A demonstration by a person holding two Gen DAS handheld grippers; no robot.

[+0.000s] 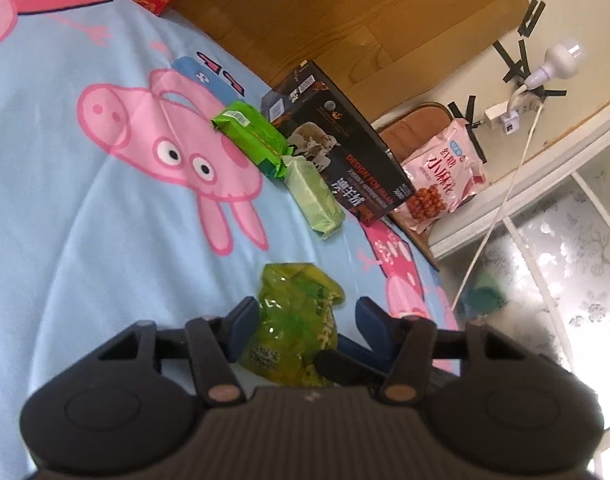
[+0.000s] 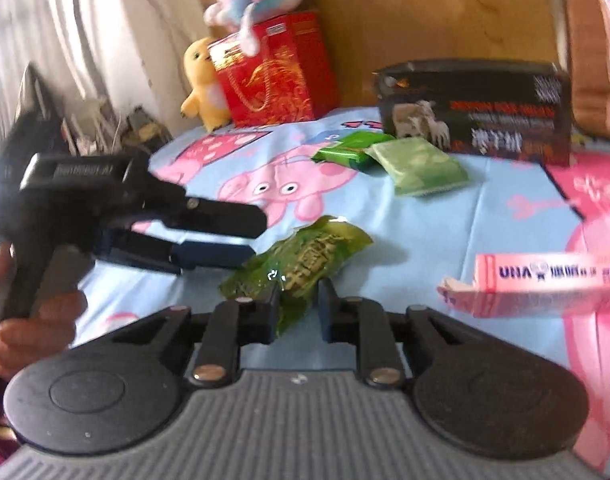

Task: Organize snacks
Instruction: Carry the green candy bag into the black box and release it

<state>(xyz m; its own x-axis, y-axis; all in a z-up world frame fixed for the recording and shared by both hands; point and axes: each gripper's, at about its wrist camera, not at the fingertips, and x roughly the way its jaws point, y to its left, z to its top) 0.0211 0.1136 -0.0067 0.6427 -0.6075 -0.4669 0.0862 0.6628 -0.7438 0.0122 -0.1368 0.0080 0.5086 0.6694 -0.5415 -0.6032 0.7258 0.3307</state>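
Note:
A crinkled yellow-green snack packet [image 1: 293, 332] [image 2: 305, 256] lies on the blue cartoon-pig bed sheet [image 1: 65, 240]. My left gripper [image 1: 307, 312] straddles it. Its left pad touches the wrapper, its right pad stands a little clear, and the jaws are open. In the right wrist view the left gripper [image 2: 259, 238] comes in from the left, with its tips at the packet's left end. My right gripper [image 2: 299, 300] is shut on the packet's near end. Farther back a bright green packet [image 1: 253, 136] [image 2: 345, 150] and a pale green packet [image 1: 313, 196] [image 2: 421, 168] lie beside a black box [image 1: 337, 148] [image 2: 473, 108].
A pink UHA box [image 2: 545, 276] lies on the sheet at the right. A red gift box [image 2: 273, 72] and a yellow plush toy [image 2: 203, 84] stand at the back left. A pink snack bag [image 1: 441, 176] sits on a ledge off the bed. A person's hand [image 2: 37, 328] holds the left gripper.

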